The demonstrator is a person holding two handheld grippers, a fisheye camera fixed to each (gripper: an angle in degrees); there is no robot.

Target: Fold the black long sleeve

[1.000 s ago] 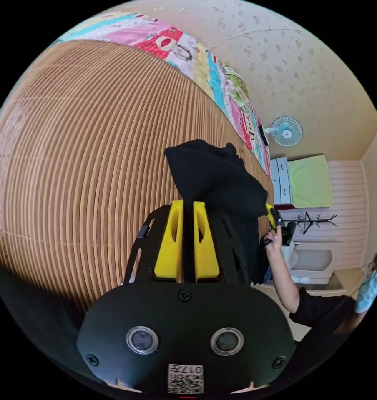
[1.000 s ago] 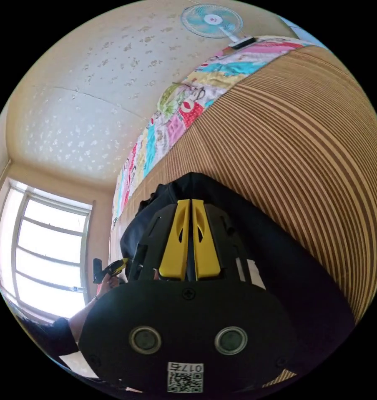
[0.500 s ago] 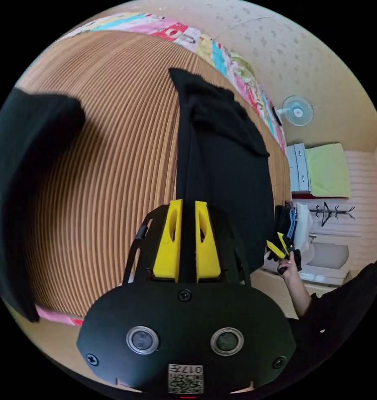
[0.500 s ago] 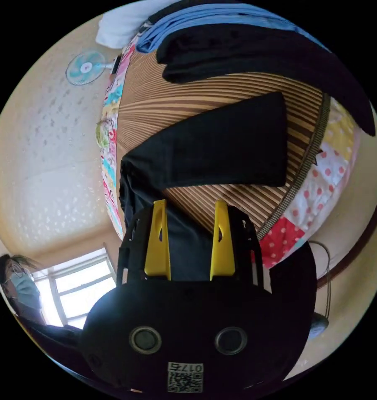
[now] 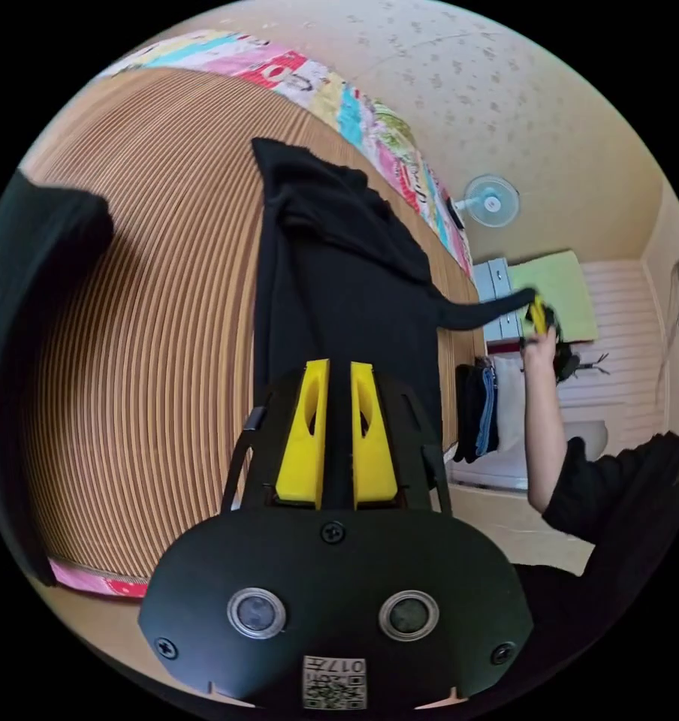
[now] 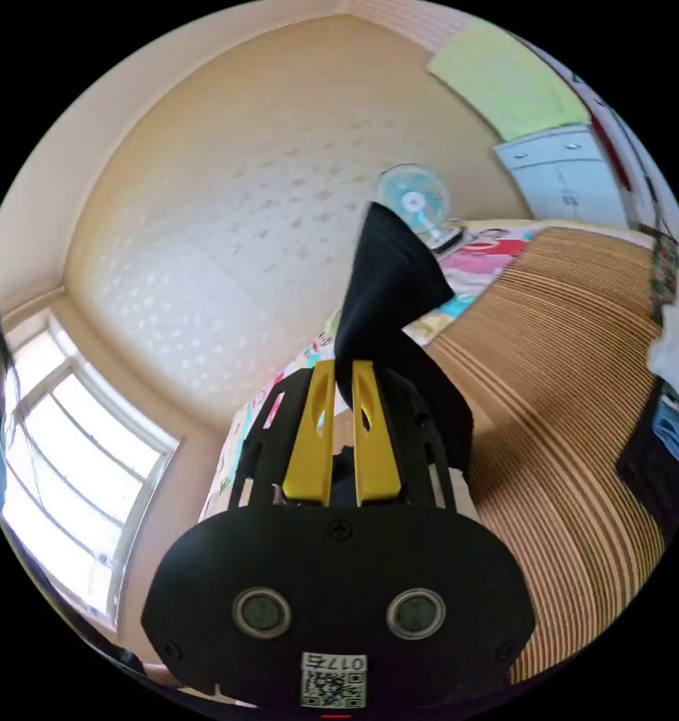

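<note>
1. Striped bamboo mat (image 5: pixel 152 315) covers the bed we fold on, with a patchwork quilt (image 5: pixel 369 120) showing along its far edge under a speckled cream wall (image 6: pixel 227 195).
2. We see the black long-sleeve shirt (image 5: pixel 339 285) spread lengthwise down the middle of the mat, its body flat and one sleeve (image 5: pixel 482 310) pulled off past the mat's side edge.
3. Our left gripper (image 5: pixel 338 432), with its yellow jaws drawn close together on a fold of the shirt's near hem, pins that end down.
4. Our right gripper (image 6: pixel 343 432) has its jaws clamped on the sleeve's black cloth, which rises above them in a twisted cone; in the left gripper view it appears as a small yellow tip (image 5: pixel 537 314) in the person's raised hand (image 5: pixel 538 347), with the sleeve stretched taut between it and the shirt.
5. We judge the step in hand to be carrying this sleeve across the body. To do it well, we should keep the left clamp firm so the body does not drag, let the twist fall out of the sleeve, then lay it straight along the shirt's length and release only once it lies flat.
6. A stack of folded clothes (image 5: pixel 478 413) sits beyond the mat's side edge, well apart from the shirt, and another dark garment (image 5: pixel 24 300) lies near the opposite edge.
</note>
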